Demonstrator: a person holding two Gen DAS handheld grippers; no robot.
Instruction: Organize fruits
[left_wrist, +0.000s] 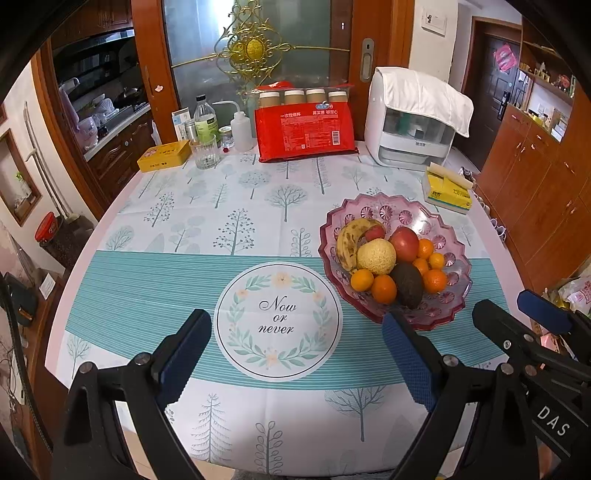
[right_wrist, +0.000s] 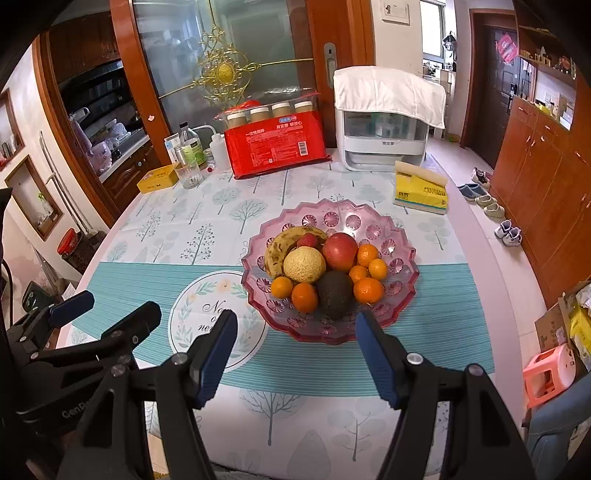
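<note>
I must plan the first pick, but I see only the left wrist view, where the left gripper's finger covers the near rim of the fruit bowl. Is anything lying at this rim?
Observer: No. In the right wrist view the near rim of the pink bowl is bare, resting on the striped cloth.
Operator: Does the right gripper hold something?
Observer: No. The right gripper is open and empty, with the avocado straight ahead of it.
Operator: Is anything on the floor on the right side?
Observer: A pink stool stands beside the table.
</note>
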